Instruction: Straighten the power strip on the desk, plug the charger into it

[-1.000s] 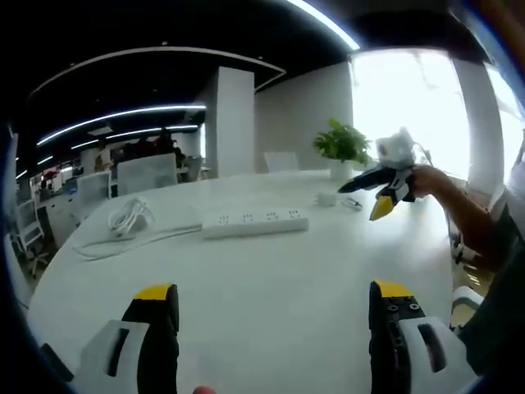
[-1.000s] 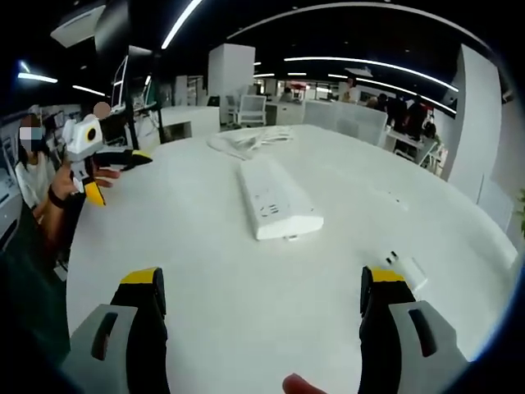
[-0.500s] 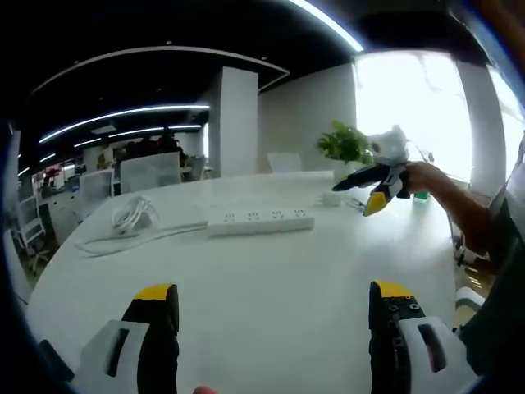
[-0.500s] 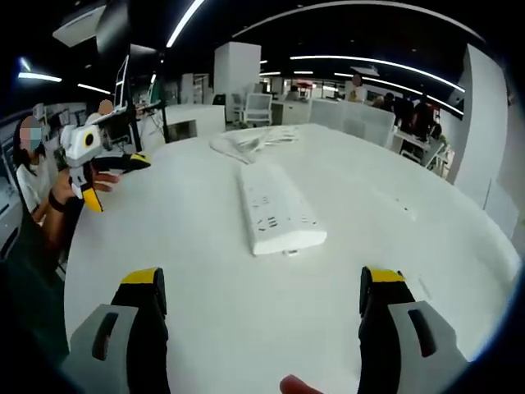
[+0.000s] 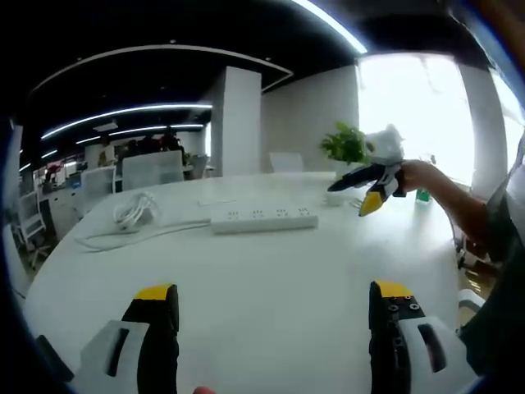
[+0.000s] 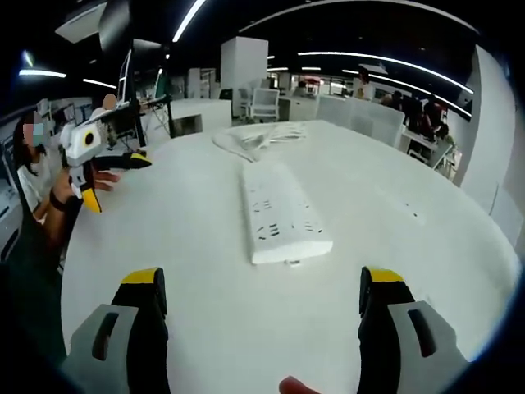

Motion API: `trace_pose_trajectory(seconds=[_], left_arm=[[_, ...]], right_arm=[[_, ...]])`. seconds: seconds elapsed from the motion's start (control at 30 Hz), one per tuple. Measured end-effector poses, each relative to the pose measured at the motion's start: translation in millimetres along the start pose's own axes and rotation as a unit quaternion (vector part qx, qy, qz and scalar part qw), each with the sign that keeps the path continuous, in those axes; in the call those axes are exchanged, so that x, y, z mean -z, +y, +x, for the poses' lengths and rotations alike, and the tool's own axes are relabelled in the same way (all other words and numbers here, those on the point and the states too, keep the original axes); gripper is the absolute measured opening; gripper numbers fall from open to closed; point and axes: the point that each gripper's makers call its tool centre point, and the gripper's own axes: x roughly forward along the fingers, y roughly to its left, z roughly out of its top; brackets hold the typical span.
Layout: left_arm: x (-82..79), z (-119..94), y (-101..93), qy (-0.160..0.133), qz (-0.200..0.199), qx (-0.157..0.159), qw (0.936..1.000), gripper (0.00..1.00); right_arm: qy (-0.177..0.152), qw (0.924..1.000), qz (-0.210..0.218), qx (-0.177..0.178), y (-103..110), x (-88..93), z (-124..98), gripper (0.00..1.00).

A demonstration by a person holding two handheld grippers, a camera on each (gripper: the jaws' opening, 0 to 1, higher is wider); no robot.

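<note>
A white power strip (image 5: 264,220) lies across the far middle of the round white table (image 5: 262,279), and its cable runs left to a loose coil (image 5: 134,210). In the right gripper view the strip (image 6: 283,212) lies lengthwise just ahead of my right gripper (image 6: 261,277), whose jaws stand wide apart with nothing between them. My left gripper (image 5: 273,290) is open too, low over the near table. The right gripper (image 5: 371,179) hovers right of the strip, above a small white thing (image 5: 331,197) that may be the charger. A hand holds the left gripper (image 6: 92,160) at the table's left edge.
A potted plant (image 5: 344,146) stands at the table's far side by the bright window. The cable coil (image 6: 258,135) lies beyond the strip's far end. Chairs and office desks (image 6: 353,115) ring the table. The person's arm (image 5: 459,213) reaches in from the right.
The right gripper's view has closed in on the power strip, and the small white charger has slid out at its lower right. In the left gripper view the right gripper has shifted slightly left.
</note>
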Motion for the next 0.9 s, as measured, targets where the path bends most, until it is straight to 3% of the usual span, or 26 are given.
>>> trace_pose_trajectory(seconds=[0.9], left_arm=[[3.2, 7, 6.6, 0.002, -0.002, -0.001, 1.0000, 1.00]], right_arm=[[0.007, 0.9996, 0.012, -0.022, -17, -4.0, 33, 0.98]])
